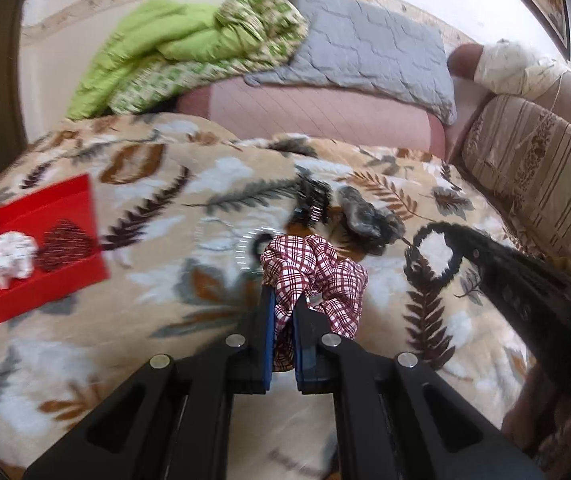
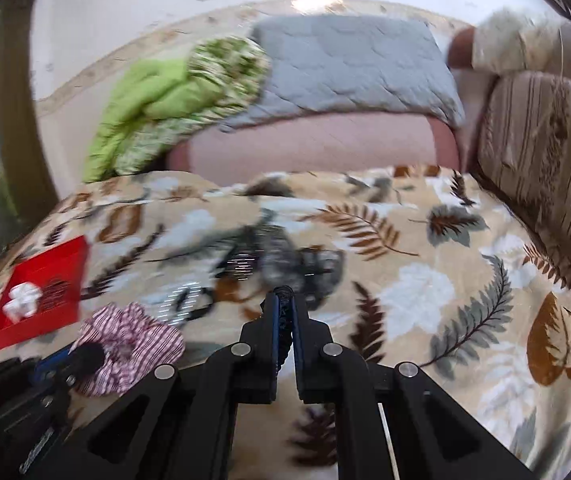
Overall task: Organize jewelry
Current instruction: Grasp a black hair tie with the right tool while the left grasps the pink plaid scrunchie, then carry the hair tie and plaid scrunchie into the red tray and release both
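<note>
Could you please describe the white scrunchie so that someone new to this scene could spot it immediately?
Look at the leaf-print blanket covering the bed, then at the red tray lying on its left side. The white scrunchie lies inside that tray, beside a dark red one; it is the only plain white piece, unlike the plaid scrunchie in the left gripper.

The left gripper points forward and down, its jaws clamped on a red-and-white checked scrunchie that bunches out past the fingertips. The right gripper points the same way, jaws pressed together on a thin dark hair tie. Seen from the left wrist camera, the right gripper reaches in from the right edge, beside the left one.
</note>
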Demonstrator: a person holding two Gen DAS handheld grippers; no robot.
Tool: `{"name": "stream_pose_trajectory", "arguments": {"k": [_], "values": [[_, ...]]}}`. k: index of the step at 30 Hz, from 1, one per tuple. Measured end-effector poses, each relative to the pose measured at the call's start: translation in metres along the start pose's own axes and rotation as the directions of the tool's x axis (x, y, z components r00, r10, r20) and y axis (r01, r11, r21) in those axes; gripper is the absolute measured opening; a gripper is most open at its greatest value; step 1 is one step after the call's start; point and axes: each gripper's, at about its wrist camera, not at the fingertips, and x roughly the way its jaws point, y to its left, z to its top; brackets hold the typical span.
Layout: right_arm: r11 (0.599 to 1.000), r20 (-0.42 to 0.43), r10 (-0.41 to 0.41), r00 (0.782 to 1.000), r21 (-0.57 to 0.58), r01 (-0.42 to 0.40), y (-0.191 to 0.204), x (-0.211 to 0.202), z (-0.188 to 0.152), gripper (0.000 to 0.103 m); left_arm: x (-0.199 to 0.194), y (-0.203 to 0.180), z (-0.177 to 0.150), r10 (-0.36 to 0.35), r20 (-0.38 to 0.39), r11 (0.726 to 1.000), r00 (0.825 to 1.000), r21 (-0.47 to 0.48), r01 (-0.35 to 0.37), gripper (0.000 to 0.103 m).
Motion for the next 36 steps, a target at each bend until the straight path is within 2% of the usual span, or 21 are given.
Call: {"name": "stream_pose_trajectory", "arguments": {"k": [7, 16, 25, 36], "values": [[0.989, -0.002, 0.065, 0.998, -0.132, -0.065, 0.069, -0.038, -0.02, 0.007, -0.055, 0.054, -0.008, 0.063, 0.048, 0.996, 0.997, -0.068, -0.06, 0.007], [0.973, 0.002, 0.136, 0.991, -0.19, -0.133, 0.134, -0.062, -0.026, 0.007, -0.087, 0.121, -0.014, 0.146, 0.066, 0.979, 0.987, -0.153, -0.134, 0.007], [0.953, 0.015, 0.214, 0.977, -0.222, -0.206, 0.192, -0.059, -0.014, 0.007, -0.1, 0.174, -0.005, 0.213, 0.077, 0.958, 0.974, -0.21, -0.193, 0.007], [0.926, 0.014, 0.287, 0.958, -0.259, -0.273, 0.247, -0.036, 0.006, 0.007, -0.101, 0.232, 0.015, 0.257, 0.085, 0.934, 0.963, -0.277, -0.225, 0.007]]}}
